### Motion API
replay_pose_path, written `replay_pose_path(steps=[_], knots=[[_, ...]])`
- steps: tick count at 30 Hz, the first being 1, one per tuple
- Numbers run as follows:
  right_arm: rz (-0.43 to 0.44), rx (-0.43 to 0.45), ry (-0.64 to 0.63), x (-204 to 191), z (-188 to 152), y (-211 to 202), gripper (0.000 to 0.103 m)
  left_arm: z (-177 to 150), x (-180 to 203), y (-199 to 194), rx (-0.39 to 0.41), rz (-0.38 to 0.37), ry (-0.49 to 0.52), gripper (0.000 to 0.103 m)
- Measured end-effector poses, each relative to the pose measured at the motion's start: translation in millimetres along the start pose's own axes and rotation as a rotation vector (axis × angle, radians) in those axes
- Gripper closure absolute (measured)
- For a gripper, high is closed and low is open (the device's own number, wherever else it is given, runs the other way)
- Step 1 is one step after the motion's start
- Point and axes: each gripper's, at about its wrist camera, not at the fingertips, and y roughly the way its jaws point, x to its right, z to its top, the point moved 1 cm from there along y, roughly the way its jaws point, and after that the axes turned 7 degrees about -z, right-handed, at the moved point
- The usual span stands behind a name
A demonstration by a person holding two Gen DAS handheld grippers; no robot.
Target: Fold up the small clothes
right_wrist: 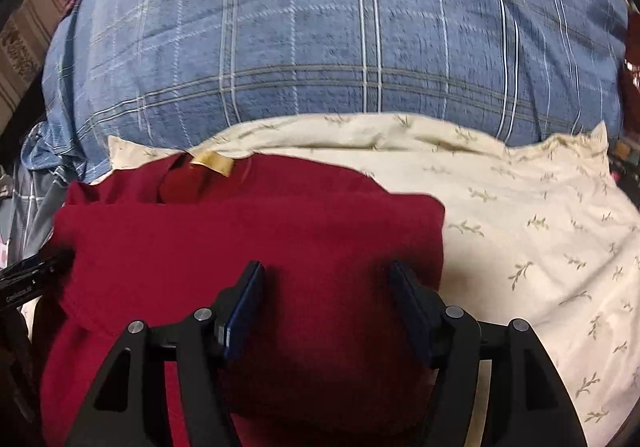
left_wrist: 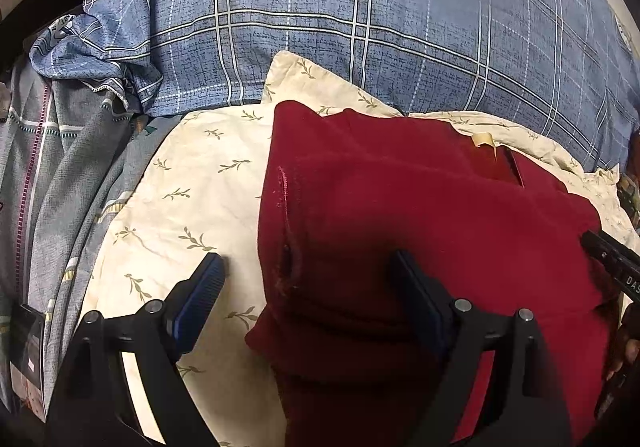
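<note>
Red garment (left_wrist: 420, 215) is lying folded on cream sheet (left_wrist: 192, 183), blue plaid pillow (left_wrist: 320, 19) beyond. L gripper (left_wrist: 308, 267) is being held wide open, garment's left edge between fingers, nothing clamped. R gripper (right_wrist: 326, 283) is being held open over garment, nothing grasped.

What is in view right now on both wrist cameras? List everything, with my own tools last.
red garment: one, dark red, partly folded, on the cream cloth.
label: one, tan, at the garment's far edge.
cream cloth: one, cream with green sprigs, spread under the garment.
blue plaid bedding: one, blue with white lines, behind the cream cloth.
grey plaid fabric: one, grey, left of the cream cloth.
left tool: one, black with blue pads, open, straddling the garment's left edge.
right tool: one, black with blue pads, open over the garment.
</note>
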Motion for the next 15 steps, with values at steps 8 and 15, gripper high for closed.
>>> replay_pose_path(steps=[8, 15], knots=[[-0.012, 0.025, 0.02, 3, 2, -11, 0.037, -1, 0, 0, 0.002, 0.005, 0.002, 0.016], [0.031, 0.043, 0.015, 1, 5, -32, 0.037, -2, 1, 1, 0.004, 0.011, 0.003, 0.014]])
